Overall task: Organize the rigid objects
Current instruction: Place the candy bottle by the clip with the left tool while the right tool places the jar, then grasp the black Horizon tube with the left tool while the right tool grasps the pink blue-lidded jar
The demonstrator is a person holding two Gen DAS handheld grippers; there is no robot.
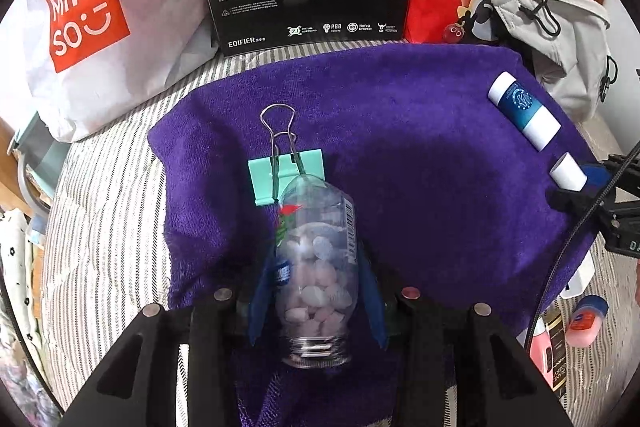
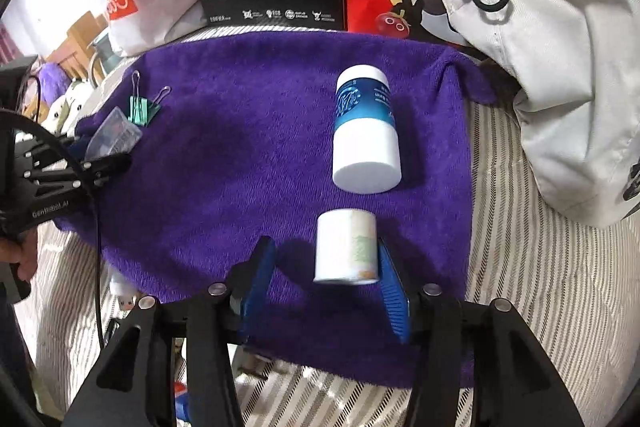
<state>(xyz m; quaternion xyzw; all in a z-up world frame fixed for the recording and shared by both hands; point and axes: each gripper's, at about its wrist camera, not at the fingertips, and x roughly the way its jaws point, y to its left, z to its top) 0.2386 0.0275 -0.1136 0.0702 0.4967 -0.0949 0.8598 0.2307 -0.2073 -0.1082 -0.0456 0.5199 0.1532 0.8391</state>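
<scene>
On the purple towel [image 1: 420, 131], a clear candy bottle [image 1: 318, 267] lies clamped in the left gripper [image 1: 318, 303], a green binder clip [image 1: 286, 179] touching its far end. The right gripper [image 2: 326, 291] gapes around a small white jar [image 2: 346, 247], a blue-banded bottle [image 2: 366, 131] just beyond.

Left hand-held gripper [image 1: 318, 301] clamped — right hand-held gripper [image 2: 326, 287] (fingers) spread.

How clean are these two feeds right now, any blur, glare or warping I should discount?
Left wrist view: clear candy bottle sharp between the left gripper fingers, soft glare on its shoulder; strong fisheye bending at the edges. Right wrist view: small white bottle by the right gripper looks smeared, blue-banded bottle crisp, dark shadows on the purple towel.
</scene>
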